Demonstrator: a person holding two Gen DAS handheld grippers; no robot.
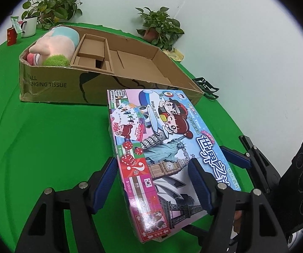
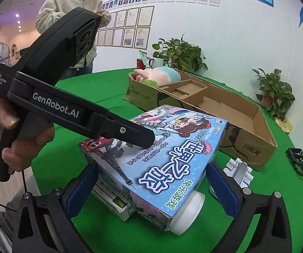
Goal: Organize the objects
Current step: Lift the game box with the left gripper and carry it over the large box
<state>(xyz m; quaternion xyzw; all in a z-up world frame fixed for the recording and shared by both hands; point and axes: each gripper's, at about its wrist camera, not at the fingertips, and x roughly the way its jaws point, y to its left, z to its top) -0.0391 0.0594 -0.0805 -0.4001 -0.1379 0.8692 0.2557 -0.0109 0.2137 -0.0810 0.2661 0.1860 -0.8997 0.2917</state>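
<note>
While the game box [image 1: 151, 158] sits tilted above the green table [image 1: 46, 137], my left gripper [image 1: 153, 181] has its blue fingers [image 1: 107, 181] spread around the box's near corner, one on the side wall and one on the printed lid, though I cannot tell whether they actually pinch it. My right gripper [image 2: 151, 191] stands wide apart on either side of the box's other end, with gaps showing at both pads [image 2: 223, 189], so it holds nothing. The box rests partly on a white bottle [image 2: 188, 213] and a small carton [image 2: 113, 204]. Just beyond lies the long cardboard box [image 1: 113, 63], its far end filled by a plush toy [image 1: 54, 46], the near compartments open.
</note>
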